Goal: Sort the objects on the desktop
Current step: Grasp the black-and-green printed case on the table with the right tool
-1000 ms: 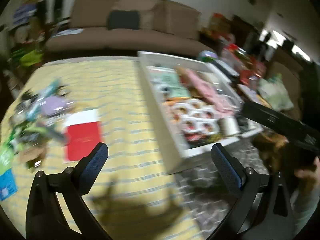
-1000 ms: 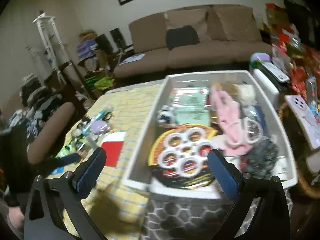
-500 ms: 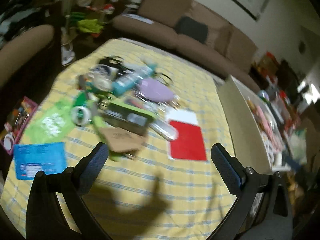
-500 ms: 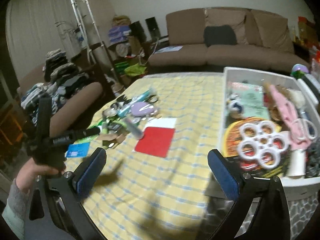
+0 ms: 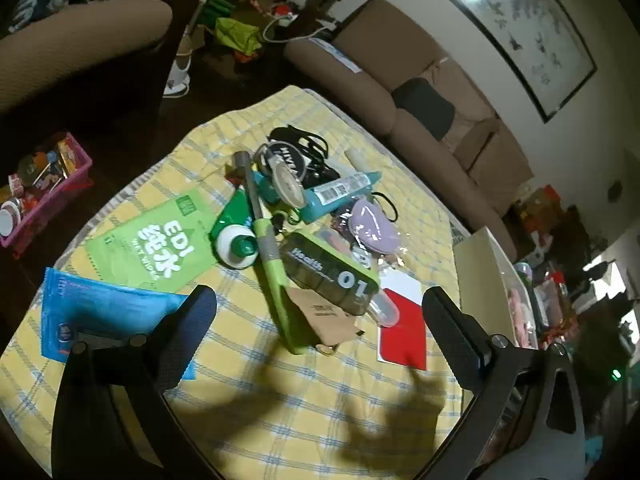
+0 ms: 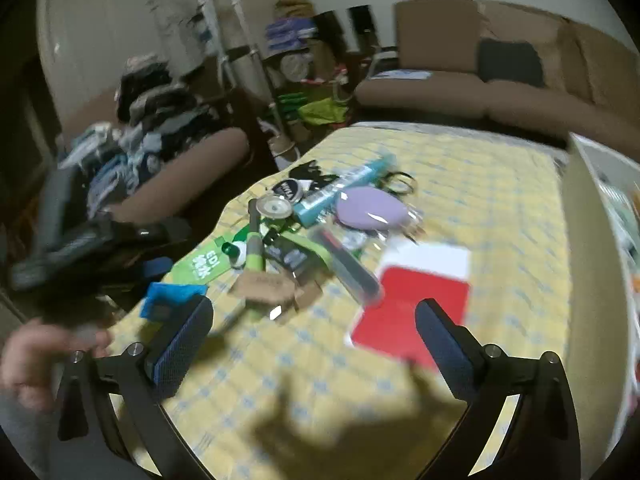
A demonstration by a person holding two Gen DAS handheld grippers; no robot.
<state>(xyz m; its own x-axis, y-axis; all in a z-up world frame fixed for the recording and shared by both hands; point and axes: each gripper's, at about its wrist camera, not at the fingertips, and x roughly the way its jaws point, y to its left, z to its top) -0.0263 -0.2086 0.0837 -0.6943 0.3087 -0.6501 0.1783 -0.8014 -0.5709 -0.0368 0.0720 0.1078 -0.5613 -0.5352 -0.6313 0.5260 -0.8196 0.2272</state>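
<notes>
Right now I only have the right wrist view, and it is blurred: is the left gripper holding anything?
Observer: No. The left gripper is open and empty, above the yellow cloth.
Operator: What is the dark case in the pile?
Observer: The green-rimmed case reads "Health 01".
Operator: Anything beside the table that I cannot see?
Observer: A pink basket of small items stands on the floor.
</notes>
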